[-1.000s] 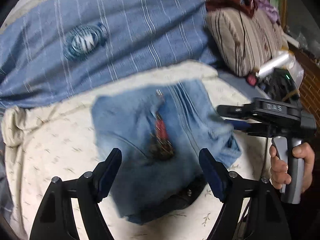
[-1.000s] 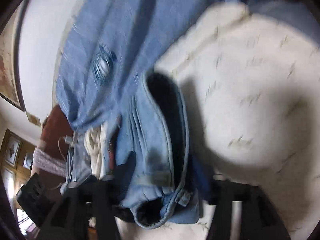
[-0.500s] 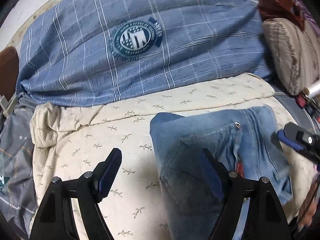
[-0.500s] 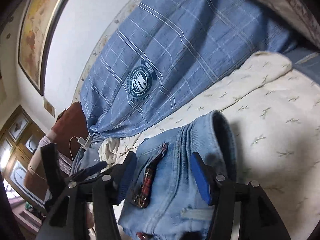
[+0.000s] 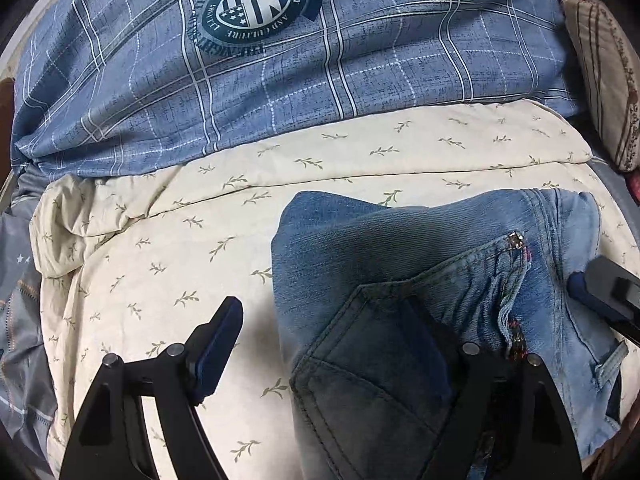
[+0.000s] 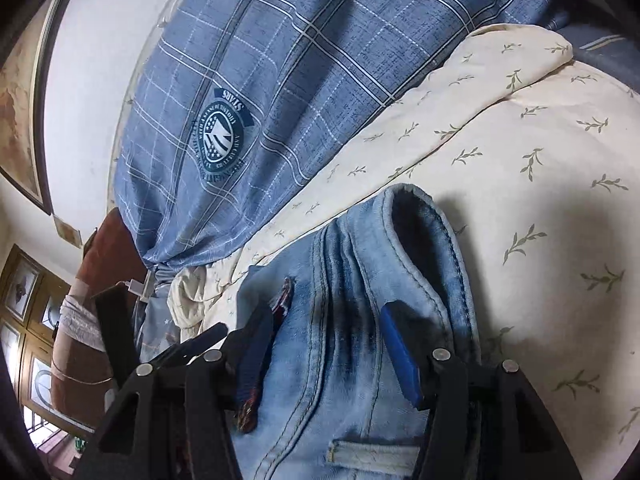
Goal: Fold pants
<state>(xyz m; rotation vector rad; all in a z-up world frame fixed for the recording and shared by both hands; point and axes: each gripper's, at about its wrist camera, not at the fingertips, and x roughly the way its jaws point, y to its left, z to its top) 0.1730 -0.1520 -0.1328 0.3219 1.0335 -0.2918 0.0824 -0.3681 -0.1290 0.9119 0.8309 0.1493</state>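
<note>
Jeans (image 5: 420, 292) lay bunched in a folded stack on the cream leaf-print sheet (image 5: 192, 264), toward the right of my left wrist view. A second before, my left gripper (image 5: 332, 344) had straddled the middle of that stack; by now I had carried it sideways, so its left finger (image 5: 220, 340) hung over bare sheet while the right one sat over the back pocket (image 5: 372, 364). Its jaws stood wide and were opening a little further, with only the stack's left edge between them and nothing pinched. My right gripper (image 6: 328, 360) had drawn back along the denim; its blue pads (image 6: 400, 356) straddled the seam ridge below the waistband (image 6: 424, 220), and I judged they were not pressing.

I read this as one fold finished and both tools let go, so the next grab could start from the left edge.

Room lay open on the left, where the sheet ran bare as far as its rumpled border. Beyond, the blue plaid duvet (image 5: 300, 72) rose like a wall, and a striped cushion (image 5: 604, 80) closed the far right corner.
</note>
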